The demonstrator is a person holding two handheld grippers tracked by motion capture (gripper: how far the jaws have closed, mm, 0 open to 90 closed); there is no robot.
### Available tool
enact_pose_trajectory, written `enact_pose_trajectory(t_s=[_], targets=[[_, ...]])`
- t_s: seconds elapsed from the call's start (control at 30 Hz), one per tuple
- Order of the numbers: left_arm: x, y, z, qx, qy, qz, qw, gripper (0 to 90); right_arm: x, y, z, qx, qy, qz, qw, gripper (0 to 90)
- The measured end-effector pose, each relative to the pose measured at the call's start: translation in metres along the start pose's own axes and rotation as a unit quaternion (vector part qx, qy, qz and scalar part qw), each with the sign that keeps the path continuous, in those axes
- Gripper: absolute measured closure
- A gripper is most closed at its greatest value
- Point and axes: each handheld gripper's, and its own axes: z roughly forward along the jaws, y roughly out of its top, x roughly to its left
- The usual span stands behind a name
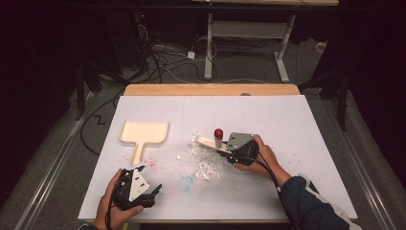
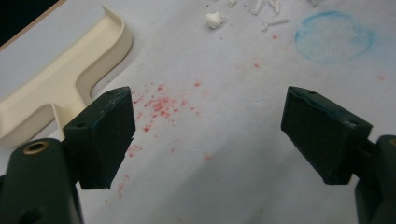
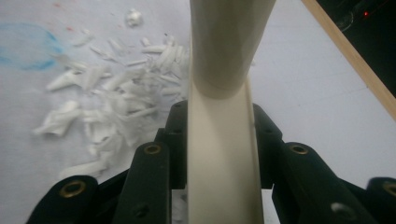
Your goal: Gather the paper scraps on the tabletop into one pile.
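Paper scraps (image 1: 203, 163) lie heaped mid-table, none yet in the dustpan (image 1: 143, 134) well to their left. The right gripper (image 1: 225, 151) has its fingers clamped on a cream brush (image 3: 222, 154) beside the heap; the left gripper (image 2: 208, 135), fingers spread, holds nothing.

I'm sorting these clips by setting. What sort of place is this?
Probably a lab or recording workspace, not a home: a white-covered table in a dark room, loose cables on the floor behind it, and a bare table frame beyond.

Left claw (image 2: 208, 135) gapes wide; right claw (image 3: 219, 140) is clamped tight
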Motion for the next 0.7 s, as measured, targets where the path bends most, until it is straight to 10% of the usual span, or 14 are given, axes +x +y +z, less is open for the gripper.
enact_pose_trajectory(t_s=[0.43,0.7], targets=[[0.000,0.002,0.001,0.000,0.000,0.001,1.0000,16.7,-0.020,0.003,-0.048,-0.036,-0.040,0.042,0.9976,68.1],[-0.001,0.003,0.001,0.000,-0.001,0.003,1.0000,16.7,-0.052,0.003,-0.022,0.003,-0.083,0.052,0.9952,68.2]])
